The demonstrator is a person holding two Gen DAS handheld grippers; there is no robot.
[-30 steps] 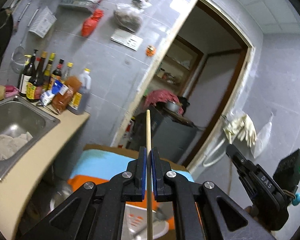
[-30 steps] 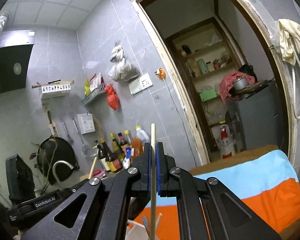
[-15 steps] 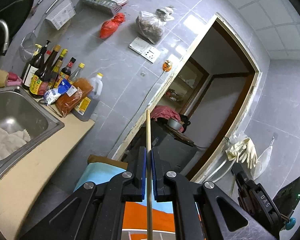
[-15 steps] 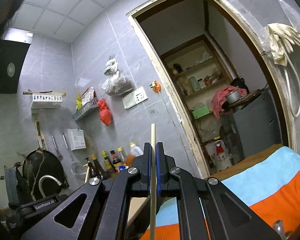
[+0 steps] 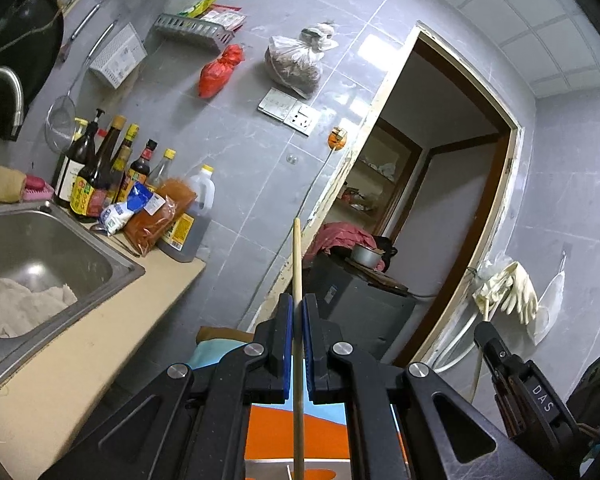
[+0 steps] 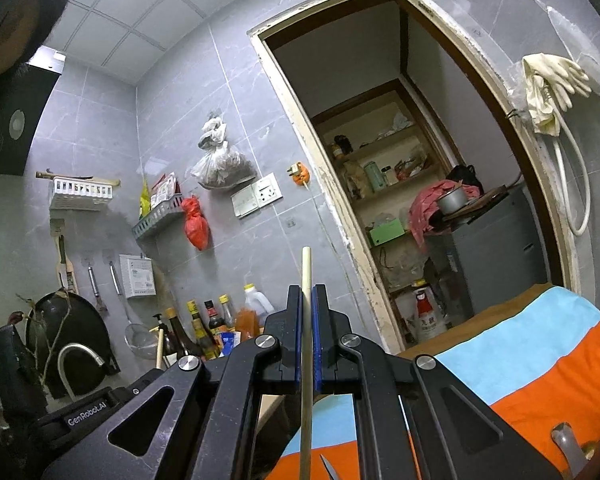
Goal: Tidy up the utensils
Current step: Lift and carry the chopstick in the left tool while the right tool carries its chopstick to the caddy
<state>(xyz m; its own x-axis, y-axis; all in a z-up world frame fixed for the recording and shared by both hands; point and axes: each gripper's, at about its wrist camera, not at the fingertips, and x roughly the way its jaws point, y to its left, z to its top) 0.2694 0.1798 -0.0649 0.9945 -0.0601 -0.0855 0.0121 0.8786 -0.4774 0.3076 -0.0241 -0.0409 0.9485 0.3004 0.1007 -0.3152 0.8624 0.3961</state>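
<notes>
left gripper (image 5: 297, 312): fingers clamped on a wooden chopstick (image 5: 297, 264), upright, right of the sink (image 5: 100, 258) in the counter (image 5: 100, 344) | right gripper (image 6: 308, 304): fingers clamped on a second chopstick (image 6: 306, 276), upright, further right of the sink, above the striped cloth (image 6: 540, 368)

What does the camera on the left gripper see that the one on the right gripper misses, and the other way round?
Only the left wrist view shows the steel sink with a pale cloth in it. Only the right wrist view shows the doorway's shelves and a white bottle below them. Both show a gripper shut on a wooden chopstick, left gripper on one chopstick, right gripper on another, plus sauce bottles, red bag and the orange and blue cloth.
</notes>
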